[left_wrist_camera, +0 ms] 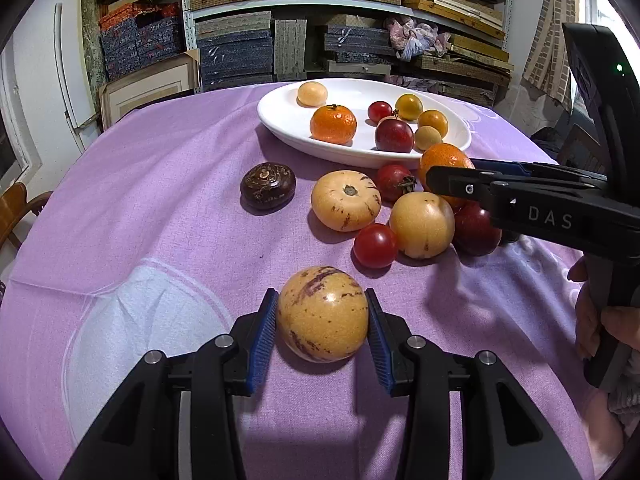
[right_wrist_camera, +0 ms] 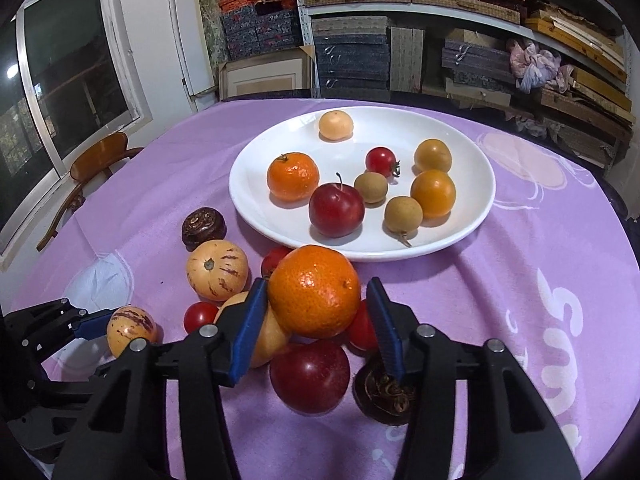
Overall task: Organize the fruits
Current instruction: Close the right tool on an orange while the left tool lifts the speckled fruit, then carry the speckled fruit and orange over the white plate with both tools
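Clamping from both sides, the left fingers (left_wrist_camera: 264, 332) press their blue pads against a yellow, purple-streaked melon (left_wrist_camera: 322, 314) at the bottom centre of the left wrist view; whether it rests on the cloth or hangs just above it I cannot tell. In the right wrist view the right fingers (right_wrist_camera: 248, 328) bracket a large orange (right_wrist_camera: 314, 291) at mid-frame: the pad at its left touches the peel, while the pad at its right stands a sliver clear, so the fingers are not yet clenched on it. Directly below the orange in that view lies a dark red plum (right_wrist_camera: 310, 376), and the lower-right finger crosses over a brown, wrinkled fruit (right_wrist_camera: 380, 396). To the left of the orange sit a cherry tomato (right_wrist_camera: 200, 316), a second striped melon (right_wrist_camera: 217, 270) showing its stem end, and another dark brown fruit (right_wrist_camera: 204, 227) above it, all loose on the table (left_wrist_camera: 160, 200) under a purple cloth. Beyond them, towards the top of the frame, a white plate (right_wrist_camera: 248, 208) already carries a smaller tangerine (right_wrist_camera: 293, 176), a red plum with stalk (right_wrist_camera: 336, 210), a small tomato (right_wrist_camera: 381, 161) and several round yellow and tan fruits. At the right edge of the left wrist view a hand (left_wrist_camera: 600, 320) grips the handle of the right tool. Shelves (right_wrist_camera: 360, 40) stacked with flat boxes fill the background, and a wooden chair (right_wrist_camera: 100, 160) stands at the left by a window.
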